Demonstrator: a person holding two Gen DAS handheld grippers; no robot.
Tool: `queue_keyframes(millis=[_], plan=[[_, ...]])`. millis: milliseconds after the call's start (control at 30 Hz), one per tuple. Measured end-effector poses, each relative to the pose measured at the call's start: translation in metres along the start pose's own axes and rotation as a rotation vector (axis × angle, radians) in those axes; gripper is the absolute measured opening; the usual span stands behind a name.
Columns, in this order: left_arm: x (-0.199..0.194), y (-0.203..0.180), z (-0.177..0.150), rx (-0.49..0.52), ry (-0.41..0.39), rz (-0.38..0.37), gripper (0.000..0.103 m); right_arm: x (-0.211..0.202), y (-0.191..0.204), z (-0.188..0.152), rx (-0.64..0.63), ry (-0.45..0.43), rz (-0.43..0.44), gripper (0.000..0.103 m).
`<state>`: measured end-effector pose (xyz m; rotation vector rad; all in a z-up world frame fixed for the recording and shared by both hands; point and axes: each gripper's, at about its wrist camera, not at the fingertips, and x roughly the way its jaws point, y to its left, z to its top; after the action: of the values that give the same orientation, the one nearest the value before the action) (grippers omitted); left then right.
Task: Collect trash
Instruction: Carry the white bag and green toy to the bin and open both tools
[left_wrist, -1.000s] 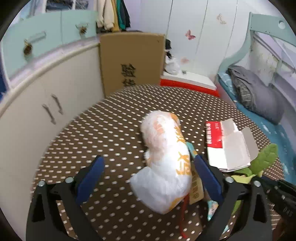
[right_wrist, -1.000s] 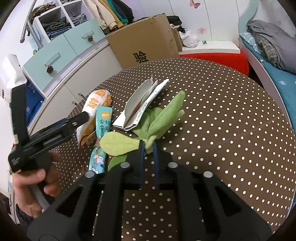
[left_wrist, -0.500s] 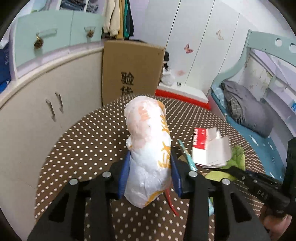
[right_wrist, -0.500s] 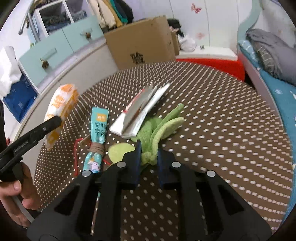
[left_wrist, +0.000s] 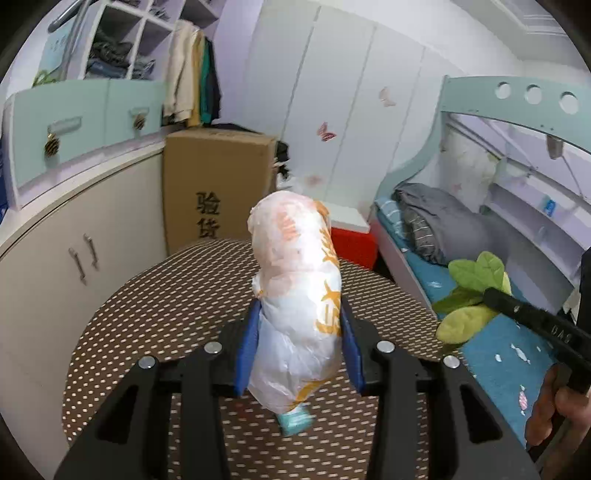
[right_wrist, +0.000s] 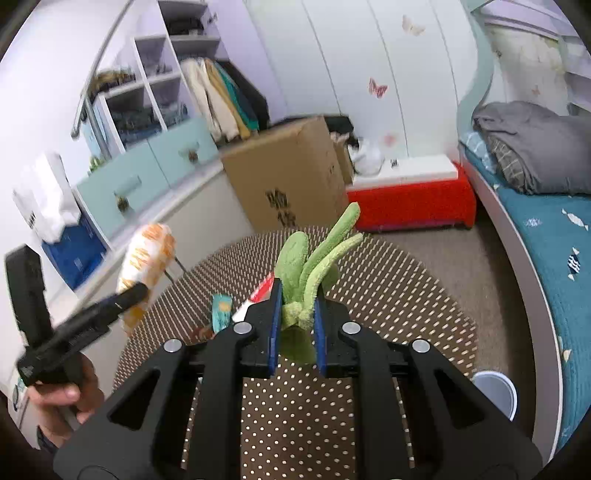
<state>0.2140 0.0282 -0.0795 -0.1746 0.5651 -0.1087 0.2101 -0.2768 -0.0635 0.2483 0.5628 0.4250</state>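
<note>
My left gripper (left_wrist: 299, 332) is shut on a white and orange plastic bag (left_wrist: 295, 266), held upright in the air above the brown dotted round table (left_wrist: 166, 302). My right gripper (right_wrist: 295, 314) is shut on a green plush leaf bundle (right_wrist: 314, 254), also lifted off the table (right_wrist: 388, 295). The right wrist view shows the bag (right_wrist: 147, 247) at the left, in the other gripper. At the right of the left wrist view are the leaves (left_wrist: 476, 273). A teal sachet (right_wrist: 221, 310) and a red and white carton (right_wrist: 258, 295) still lie on the table.
Behind the table stands a cardboard box (left_wrist: 214, 192), with a red box (right_wrist: 410, 203) to its right. A bed (right_wrist: 546, 221) runs along the right side. Cream cabinets (left_wrist: 74, 240) line the left. A white round container (right_wrist: 495, 391) sits on the floor at the right.
The left gripper closed on the bag and lifted it off the table. The right gripper tightened on the green leaves and raised them too.
</note>
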Motion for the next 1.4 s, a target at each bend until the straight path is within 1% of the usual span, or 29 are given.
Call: queue_keyframes(millis=[100, 267, 367, 467, 567, 733, 833, 900, 1033, 1233, 1367, 1400], plan=[[-0.004, -0.028, 0.006, 0.034, -0.012, -0.038, 0.04, -0.025, -0.01, 0.006, 0.006, -0.054, -0.007, 0.015], [-0.004, -0.076, 0.012, 0.08, -0.024, -0.096, 0.04, -0.067, -0.039, 0.018, 0.032, -0.135, -0.038, 0.015], [-0.001, -0.108, 0.013, 0.105, -0.02, -0.14, 0.04, -0.09, -0.063, 0.019, 0.056, -0.171, -0.082, 0.015], [0.004, -0.145, 0.011, 0.143, -0.011, -0.196, 0.04, -0.106, -0.087, 0.017, 0.084, -0.188, -0.128, 0.015], [0.014, -0.175, 0.006, 0.17, 0.012, -0.244, 0.04, -0.115, -0.117, 0.011, 0.125, -0.184, -0.18, 0.015], [0.044, -0.224, -0.009, 0.214, 0.088, -0.298, 0.04, -0.106, -0.175, -0.014, 0.216, -0.123, -0.26, 0.015], [0.064, -0.252, -0.023, 0.237, 0.139, -0.327, 0.04, -0.088, -0.216, -0.038, 0.284, -0.056, -0.304, 0.015], [0.079, -0.267, -0.034, 0.25, 0.171, -0.335, 0.04, -0.071, -0.247, -0.06, 0.343, 0.006, -0.336, 0.015], [0.113, -0.303, -0.061, 0.286, 0.258, -0.352, 0.04, -0.042, -0.293, -0.101, 0.444, 0.091, -0.364, 0.015], [0.164, -0.345, -0.099, 0.35, 0.382, -0.348, 0.04, -0.012, -0.341, -0.14, 0.531, 0.178, -0.387, 0.015], [0.199, -0.374, -0.128, 0.401, 0.476, -0.334, 0.04, 0.004, -0.368, -0.164, 0.581, 0.224, -0.387, 0.015], [0.21, -0.379, -0.137, 0.407, 0.512, -0.33, 0.04, 0.007, -0.375, -0.168, 0.592, 0.232, -0.384, 0.015]])
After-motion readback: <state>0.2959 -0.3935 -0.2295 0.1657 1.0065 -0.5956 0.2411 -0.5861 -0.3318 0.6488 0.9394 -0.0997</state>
